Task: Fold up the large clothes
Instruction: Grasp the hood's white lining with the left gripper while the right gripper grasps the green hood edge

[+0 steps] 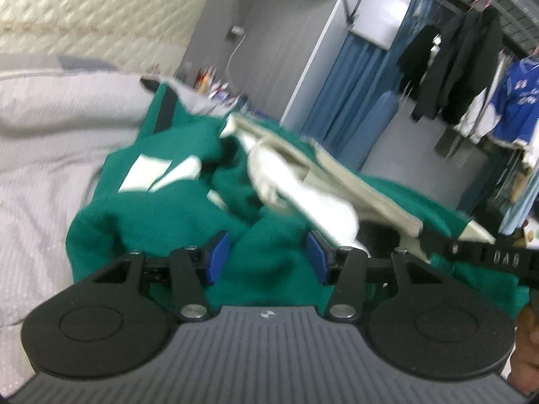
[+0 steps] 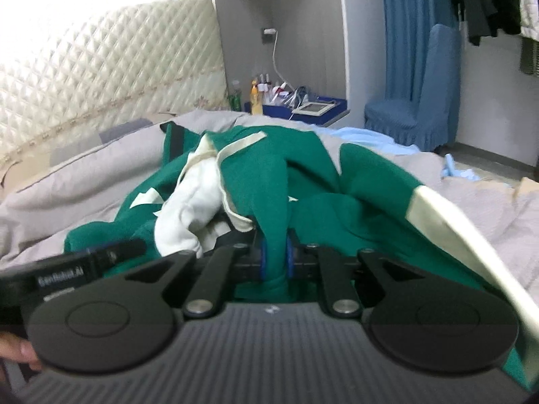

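A large green garment [image 1: 168,222] with white patches and a cream-white lining [image 1: 303,188] lies crumpled on a grey bed quilt [image 1: 50,168]. My left gripper [image 1: 267,262] stands half wide, and a thick bunch of the green cloth fills the gap and touches both blue pads. In the right wrist view the same garment [image 2: 370,181] spreads ahead, its white lining [image 2: 192,215] to the left. My right gripper [image 2: 275,259] is shut on a narrow upright fold of green cloth. A cream-edged green flap [image 2: 454,222] hangs close on the right.
A quilted cream headboard [image 2: 101,84] stands at the far left. A bedside stand [image 2: 303,107] with bottles and cables sits behind the bed. A blue covered chair [image 2: 414,114] and a light blue cloth [image 2: 370,136] are at the right. Dark clothes [image 1: 454,67] hang on a rail.
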